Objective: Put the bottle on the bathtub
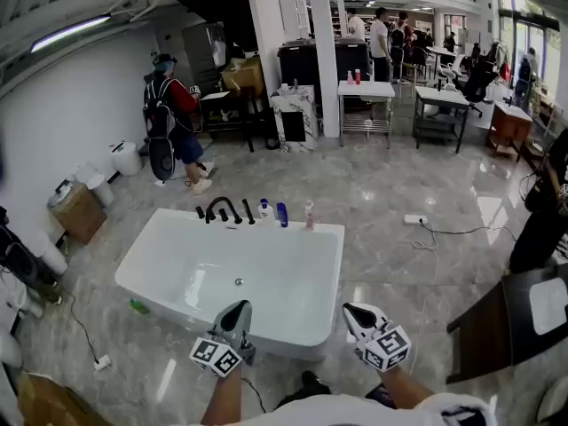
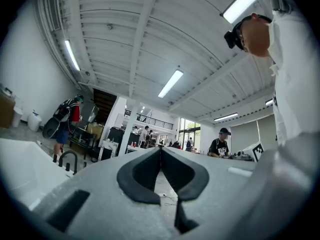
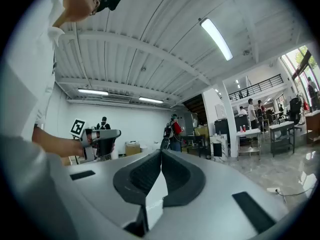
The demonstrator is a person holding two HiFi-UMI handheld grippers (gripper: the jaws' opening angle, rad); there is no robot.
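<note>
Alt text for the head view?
A white bathtub stands on a marble floor, with a black faucet and a blue bottle among others on its far rim. The left gripper and right gripper hover by its near edge, jaws together, empty.

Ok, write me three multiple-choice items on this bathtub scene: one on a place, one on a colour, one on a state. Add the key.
1. Where do the bottles stand?
A. on the floor
B. on the far rim of the bathtub, right of the faucet
C. in the bottom of the tub

2. What colour is the faucet?
A. black
B. gold
C. white

3. How are the left tool and the right tool?
A. both wide open
B. the right one clamped on a bottle
C. both shut, nothing held

Key:
1 B: the head view shows them lined up on the far rim beside the faucet.
2 A: it shows dark against the white tub.
3 C: in each gripper view the tips meet with nothing between them.
</note>
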